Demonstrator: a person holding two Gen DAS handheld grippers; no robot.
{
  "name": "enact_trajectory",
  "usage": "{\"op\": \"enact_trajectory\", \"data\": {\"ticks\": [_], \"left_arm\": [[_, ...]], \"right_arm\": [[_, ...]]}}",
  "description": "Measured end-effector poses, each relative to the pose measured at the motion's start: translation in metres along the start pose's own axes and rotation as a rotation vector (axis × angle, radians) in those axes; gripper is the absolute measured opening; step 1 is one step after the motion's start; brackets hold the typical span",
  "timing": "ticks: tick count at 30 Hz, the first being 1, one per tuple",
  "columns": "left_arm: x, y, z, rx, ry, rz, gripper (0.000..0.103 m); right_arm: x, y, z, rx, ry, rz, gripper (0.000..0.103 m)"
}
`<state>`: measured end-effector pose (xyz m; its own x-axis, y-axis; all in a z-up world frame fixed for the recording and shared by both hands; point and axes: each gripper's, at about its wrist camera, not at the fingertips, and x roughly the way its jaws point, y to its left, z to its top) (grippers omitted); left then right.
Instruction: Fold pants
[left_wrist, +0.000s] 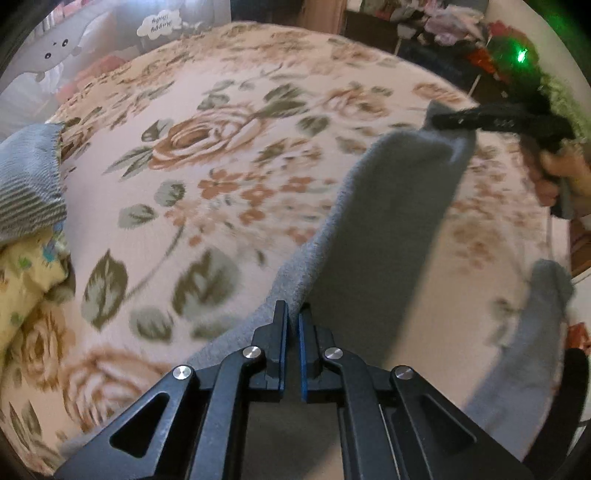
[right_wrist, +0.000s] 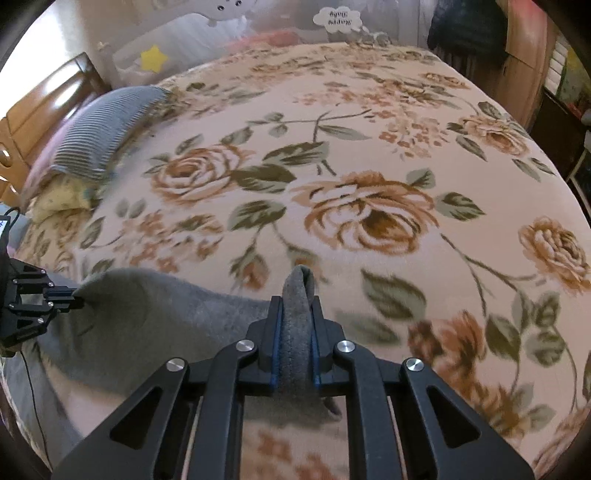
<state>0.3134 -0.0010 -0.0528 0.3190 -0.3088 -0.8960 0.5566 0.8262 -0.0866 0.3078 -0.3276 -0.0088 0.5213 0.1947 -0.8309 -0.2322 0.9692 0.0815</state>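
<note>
Grey pants (left_wrist: 384, 206) hang stretched between both grippers above a floral bedspread (left_wrist: 207, 155). My left gripper (left_wrist: 293, 314) is shut on a thin edge of the grey fabric, which runs up and right to the right gripper (left_wrist: 443, 120), also pinching the cloth. In the right wrist view my right gripper (right_wrist: 297, 306) is shut on a thick rolled fold of the pants (right_wrist: 155, 314). The left gripper (right_wrist: 79, 297) grips the fabric's far left corner there. A hand (left_wrist: 557, 173) holds the right tool.
A striped grey pillow (right_wrist: 107, 125) and a yellow printed cloth (right_wrist: 62, 199) lie at the bed's left side. A wooden headboard (right_wrist: 48, 99) stands beyond them. Clutter and clothes (left_wrist: 454, 22) pile up past the bed's far edge. The bedspread (right_wrist: 369, 147) stretches flat ahead.
</note>
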Motion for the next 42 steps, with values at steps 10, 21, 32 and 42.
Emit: {"op": "enact_trajectory", "data": {"ticks": [10, 21, 32, 42], "left_arm": [[-0.055, -0.065, -0.052, -0.048, -0.061, -0.107, 0.002], [-0.073, -0.133, -0.116, -0.066, -0.038, -0.174, 0.002], [-0.078, -0.174, -0.158, -0.089, -0.051, -0.183, 0.002], [-0.054, -0.195, -0.187, -0.062, -0.005, -0.148, 0.003]], "right_arm": [[-0.065, -0.004, -0.074, 0.021, -0.099, 0.141, 0.014], [-0.104, -0.018, -0.142, 0.065, -0.169, 0.299, 0.014], [-0.135, -0.025, -0.213, 0.008, -0.251, 0.335, 0.014], [-0.141, -0.04, -0.265, 0.073, -0.201, 0.372, 0.017]]}}
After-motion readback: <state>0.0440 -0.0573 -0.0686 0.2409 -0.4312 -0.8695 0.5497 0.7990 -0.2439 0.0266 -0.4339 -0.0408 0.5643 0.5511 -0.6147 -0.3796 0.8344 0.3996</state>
